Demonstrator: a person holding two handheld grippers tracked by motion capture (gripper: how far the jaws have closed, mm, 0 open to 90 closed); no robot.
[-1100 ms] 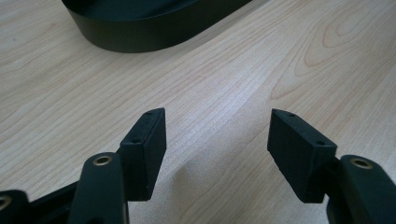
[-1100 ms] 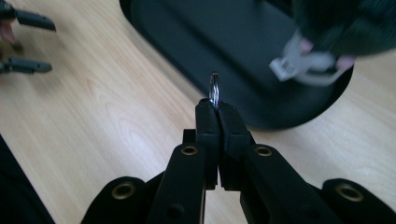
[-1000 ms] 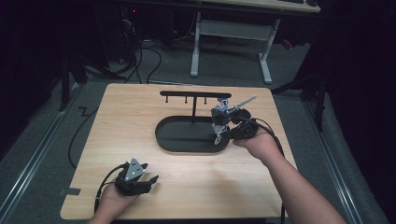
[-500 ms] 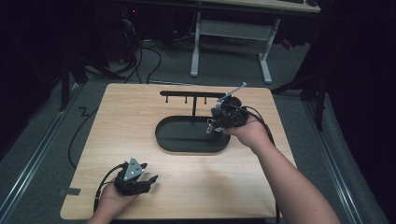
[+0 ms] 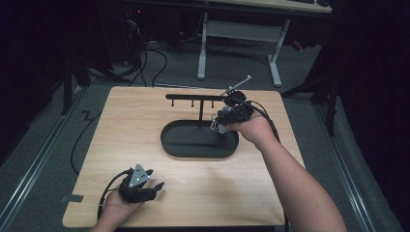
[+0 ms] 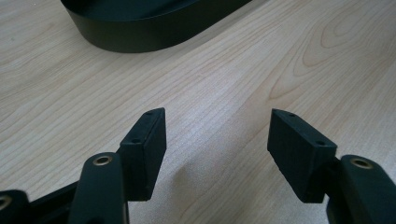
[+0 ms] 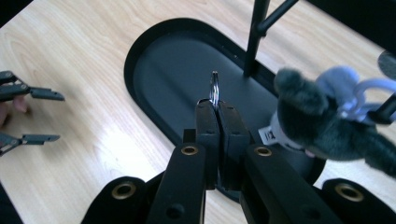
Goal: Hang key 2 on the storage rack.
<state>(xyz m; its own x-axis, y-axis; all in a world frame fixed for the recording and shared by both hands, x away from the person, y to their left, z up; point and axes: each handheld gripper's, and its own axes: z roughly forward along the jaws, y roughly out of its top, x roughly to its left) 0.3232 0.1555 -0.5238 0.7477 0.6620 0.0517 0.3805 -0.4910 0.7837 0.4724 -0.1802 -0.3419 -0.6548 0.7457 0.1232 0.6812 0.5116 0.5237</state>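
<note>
The right gripper (image 7: 218,108) has its jaws pressed together on a small metal key ring (image 7: 214,88), which stands on edge out of the pinch and points toward twelve o'clock in the right gripper view. A grey plush toy (image 7: 322,116) with a white tag hangs from that ring at about three o'clock of the jaws, with a pale lilac loop on its upper side. In the high view the right gripper (image 5: 223,121) is held above the right end of the black oval tray (image 5: 193,147), at about two o'clock of the tray's middle, close to the upright post of the black hook rack (image 5: 200,99) whose crossbar runs along the tray's far side. The plush toy is too small and dark in that view to make out clearly. The tray sits near the middle of the wooden surface (image 5: 145,121). The left gripper (image 5: 145,186) rests low on the surface at about seven o'clock of the tray, well apart from it, held in the person's left hand. In the left gripper view its jaws are spread wide with bare wood between them (image 6: 217,130), and the tray's dark wall (image 6: 154,32) lies at about eleven o'clock.
</note>
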